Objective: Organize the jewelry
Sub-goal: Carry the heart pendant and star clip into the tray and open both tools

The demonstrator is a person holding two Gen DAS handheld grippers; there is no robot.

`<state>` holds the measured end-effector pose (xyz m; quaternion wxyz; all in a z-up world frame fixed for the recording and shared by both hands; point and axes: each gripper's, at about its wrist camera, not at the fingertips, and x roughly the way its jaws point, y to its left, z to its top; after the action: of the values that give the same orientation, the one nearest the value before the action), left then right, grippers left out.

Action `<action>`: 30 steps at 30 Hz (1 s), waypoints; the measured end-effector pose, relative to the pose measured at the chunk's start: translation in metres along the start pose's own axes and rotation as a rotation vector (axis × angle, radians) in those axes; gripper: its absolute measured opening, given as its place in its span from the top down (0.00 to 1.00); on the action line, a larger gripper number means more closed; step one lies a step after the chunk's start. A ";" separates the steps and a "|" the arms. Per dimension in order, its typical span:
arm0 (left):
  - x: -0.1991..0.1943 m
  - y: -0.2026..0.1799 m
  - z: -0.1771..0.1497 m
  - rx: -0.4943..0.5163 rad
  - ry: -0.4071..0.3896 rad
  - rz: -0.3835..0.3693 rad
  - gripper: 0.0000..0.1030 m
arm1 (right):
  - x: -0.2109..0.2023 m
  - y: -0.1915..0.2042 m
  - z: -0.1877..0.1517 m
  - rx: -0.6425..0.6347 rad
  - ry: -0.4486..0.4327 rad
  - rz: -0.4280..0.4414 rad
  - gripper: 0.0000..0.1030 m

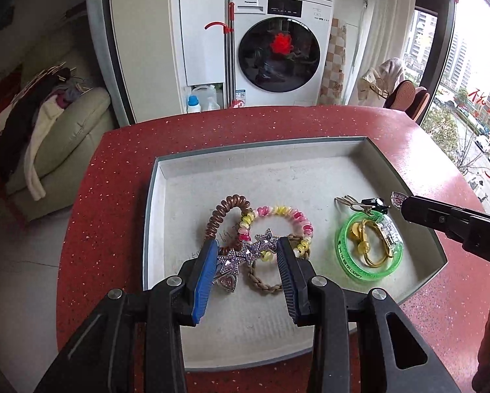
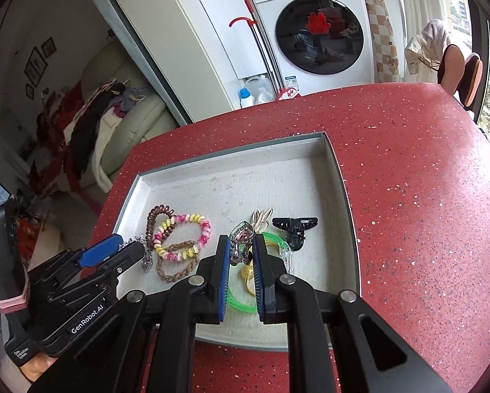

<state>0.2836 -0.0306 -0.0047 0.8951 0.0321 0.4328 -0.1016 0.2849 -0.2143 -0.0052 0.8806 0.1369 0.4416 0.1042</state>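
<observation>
Left wrist view: the left gripper (image 1: 248, 255) hangs over the near part of the grey tray (image 1: 261, 150), its fingers part-way apart with a star hair clip (image 1: 245, 250) spanning the gap between the blue pads; the clip seems held by its ends, with a heart charm (image 1: 226, 283) hanging beneath it. Below it in the tray lie a brown coil tie (image 1: 226, 211), a pink-and-yellow bead bracelet (image 1: 277, 217) and a braided tie (image 1: 264, 283). To the right a green bangle (image 1: 353, 263) rings some gold pieces. The right gripper (image 1: 405, 204) reaches in from the right edge with a small silvery piece at its tip.

Right wrist view: the right gripper's fingers stand narrow, pinched on a small silver clip (image 2: 241, 245) above the green bangle. A black claw clip (image 2: 294, 232) lies just beside it on the tray floor.

Both pieces appear to be mid-carry over the tray on the red counter (image 2: 425, 196), so the step in hand is placing. Next, each hand likely needs to lower to a bare patch of tray floor and let go without snagging the ties below.
</observation>
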 end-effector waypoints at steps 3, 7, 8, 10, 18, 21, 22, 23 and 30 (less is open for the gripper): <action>0.007 0.001 -0.002 -0.004 0.010 0.007 0.46 | 0.007 0.000 -0.001 -0.009 0.007 -0.010 0.86; 0.016 0.000 -0.004 0.000 0.020 0.027 0.46 | 0.012 -0.001 -0.004 -0.014 0.014 -0.022 0.86; 0.018 0.000 -0.005 -0.002 0.024 0.029 0.46 | 0.014 -0.001 -0.005 -0.017 0.016 -0.026 0.86; 0.021 0.001 -0.007 -0.004 0.031 0.031 0.46 | 0.017 -0.001 -0.006 -0.022 0.018 -0.034 0.86; 0.028 0.000 -0.014 0.000 0.040 0.060 0.46 | 0.027 0.002 -0.013 -0.055 0.029 -0.072 0.86; 0.029 -0.002 -0.015 0.011 0.034 0.074 0.46 | 0.032 0.000 -0.015 -0.057 0.041 -0.079 0.86; 0.030 -0.003 -0.015 0.017 0.034 0.080 0.45 | 0.033 -0.001 -0.016 -0.054 0.048 -0.077 0.86; 0.031 -0.004 -0.015 0.022 0.036 0.085 0.45 | 0.034 -0.002 -0.017 -0.051 0.053 -0.077 0.85; 0.025 -0.003 -0.017 0.014 0.018 0.099 0.33 | 0.027 -0.004 -0.017 -0.043 0.042 -0.057 0.68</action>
<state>0.2857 -0.0346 -0.0348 0.8950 0.0608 0.4379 -0.0599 0.2871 -0.2075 -0.0371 0.8765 0.1030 0.4613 0.0916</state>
